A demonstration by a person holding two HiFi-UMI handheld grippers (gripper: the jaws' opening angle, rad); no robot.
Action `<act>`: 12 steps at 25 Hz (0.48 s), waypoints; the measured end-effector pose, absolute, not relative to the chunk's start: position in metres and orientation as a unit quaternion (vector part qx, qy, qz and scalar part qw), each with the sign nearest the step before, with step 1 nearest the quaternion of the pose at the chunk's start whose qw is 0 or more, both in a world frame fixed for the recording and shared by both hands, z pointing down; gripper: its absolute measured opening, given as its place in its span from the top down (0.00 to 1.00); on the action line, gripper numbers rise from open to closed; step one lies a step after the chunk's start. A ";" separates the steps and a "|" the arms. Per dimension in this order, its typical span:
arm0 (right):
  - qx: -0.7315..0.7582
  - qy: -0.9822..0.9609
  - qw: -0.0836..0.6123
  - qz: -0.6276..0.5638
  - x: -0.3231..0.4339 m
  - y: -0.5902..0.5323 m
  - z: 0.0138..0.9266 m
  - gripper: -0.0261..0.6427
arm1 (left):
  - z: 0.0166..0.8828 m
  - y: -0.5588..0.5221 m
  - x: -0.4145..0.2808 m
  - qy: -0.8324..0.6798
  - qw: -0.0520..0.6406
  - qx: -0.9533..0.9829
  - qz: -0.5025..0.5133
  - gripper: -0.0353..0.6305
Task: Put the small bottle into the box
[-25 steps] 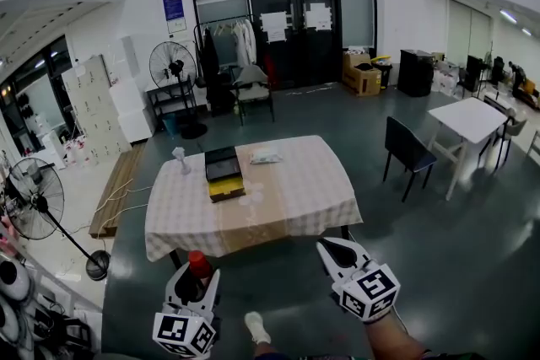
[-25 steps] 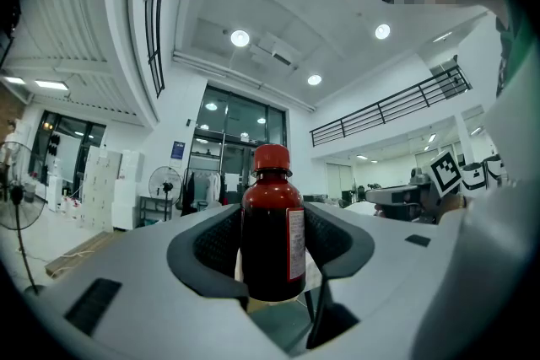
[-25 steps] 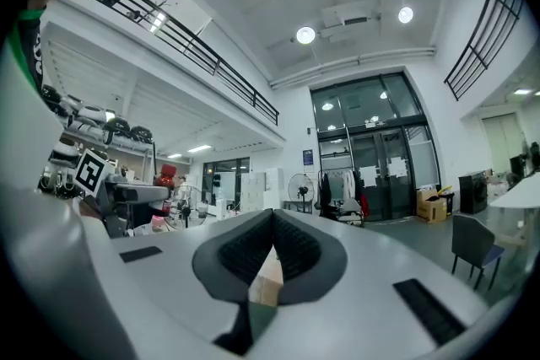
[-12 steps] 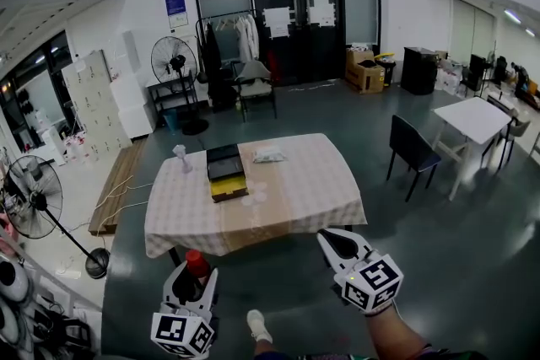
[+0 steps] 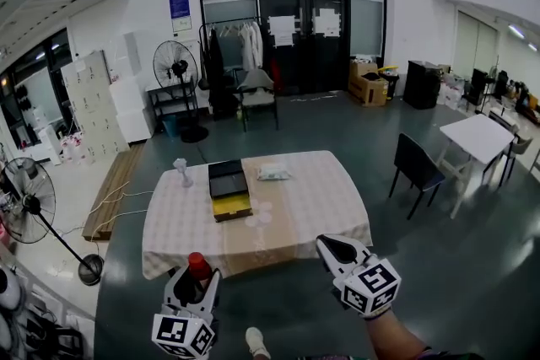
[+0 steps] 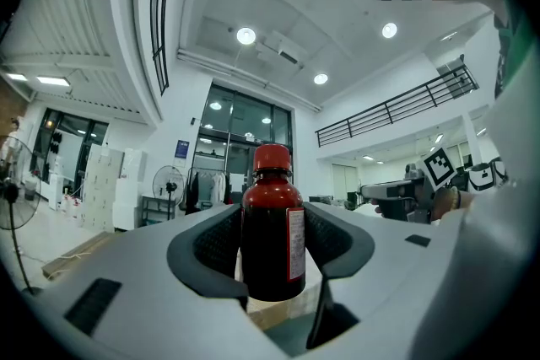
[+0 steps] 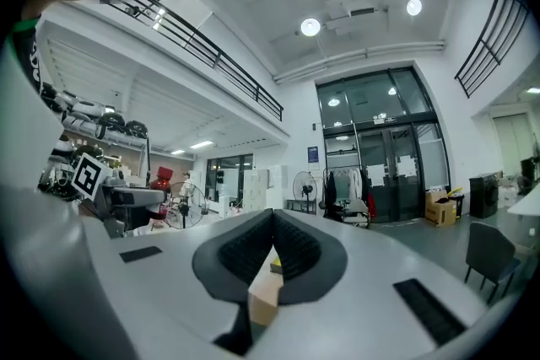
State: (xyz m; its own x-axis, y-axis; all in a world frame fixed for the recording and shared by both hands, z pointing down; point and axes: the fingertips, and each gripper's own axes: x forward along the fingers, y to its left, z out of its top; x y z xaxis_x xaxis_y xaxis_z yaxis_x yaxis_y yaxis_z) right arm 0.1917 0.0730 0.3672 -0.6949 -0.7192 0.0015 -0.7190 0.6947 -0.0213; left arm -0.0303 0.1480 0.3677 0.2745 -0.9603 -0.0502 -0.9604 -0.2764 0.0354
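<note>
My left gripper (image 5: 196, 274) is shut on a small dark-red bottle (image 5: 198, 268) with a red cap, held upright low in the head view, short of the table. In the left gripper view the bottle (image 6: 272, 223) stands between the padded jaws of that gripper (image 6: 272, 247), which press on both its sides. My right gripper (image 5: 329, 245) hovers to the right at about the same height, its jaws (image 7: 272, 239) together with nothing in them. The box (image 5: 226, 179), black with a yellow part, lies open on the checked table (image 5: 312, 198), well ahead of both grippers.
A white packet (image 5: 274, 174) and a small white stemmed object (image 5: 180, 169) also sit on the table. Standing fans (image 5: 175, 63) are at the left, a dark chair (image 5: 416, 168) and a white table (image 5: 477, 133) at the right. A person's shoe (image 5: 256, 341) shows below.
The view has lifted a little, so the table sits slightly higher in the frame. Both grippers keep their places, and the bottle stays in the left one.
</note>
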 end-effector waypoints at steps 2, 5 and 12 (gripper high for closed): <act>-0.389 0.921 0.000 -0.014 0.183 0.058 0.364 0.95 | 0.367 0.132 -0.039 0.600 -0.004 -0.800 0.031 0.59; -0.387 0.922 -0.001 -0.019 0.164 0.033 0.360 0.95 | 0.363 0.107 -0.058 0.600 -0.009 -0.799 0.030 0.59; -0.382 0.924 -0.001 -0.030 0.113 -0.035 0.346 0.95 | 0.352 0.037 -0.104 0.600 -0.007 -0.800 0.009 0.59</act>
State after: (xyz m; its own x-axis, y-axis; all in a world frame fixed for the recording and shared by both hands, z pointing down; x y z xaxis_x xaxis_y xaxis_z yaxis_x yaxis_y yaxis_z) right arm 0.1129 -0.0347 0.3456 -0.7076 -0.7061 0.0256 -0.7063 0.7058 -0.0550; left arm -0.1043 0.0373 0.3519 0.2794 -0.9602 -0.0059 -0.9599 -0.2794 0.0231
